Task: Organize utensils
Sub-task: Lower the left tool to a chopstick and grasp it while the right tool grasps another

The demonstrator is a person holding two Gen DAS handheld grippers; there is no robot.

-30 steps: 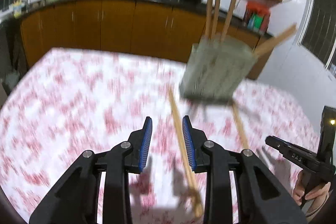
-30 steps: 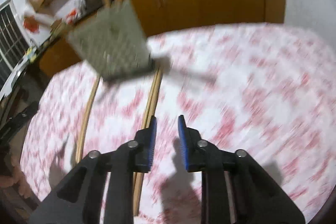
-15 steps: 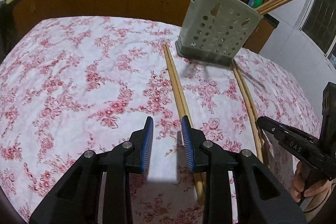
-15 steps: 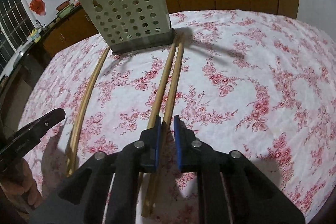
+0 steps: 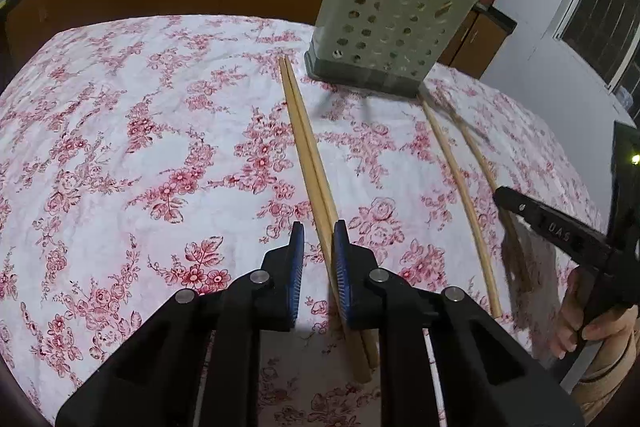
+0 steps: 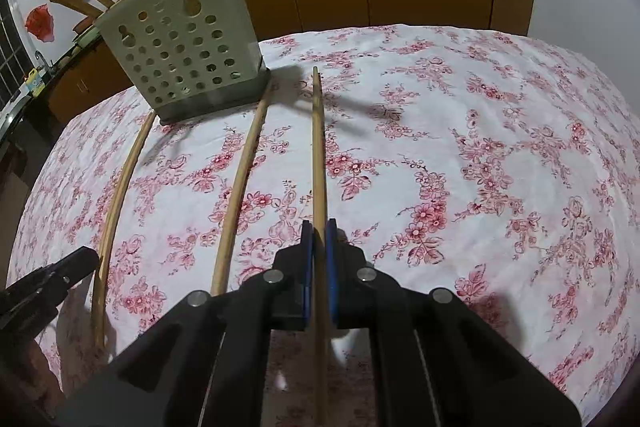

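Right gripper (image 6: 316,239) clamped on one chopstick (image 6: 318,147) in front of the holder (image 6: 184,39).

Left gripper (image 5: 318,243) has its jaws apart around a chopstick pair (image 5: 304,131) lying on the floral cloth (image 5: 120,147), its far tips just left of the holder's base. Another stick (image 6: 240,179) lies beside the clamped one, its far end touching the holder; more chopsticks stand inside the holder.
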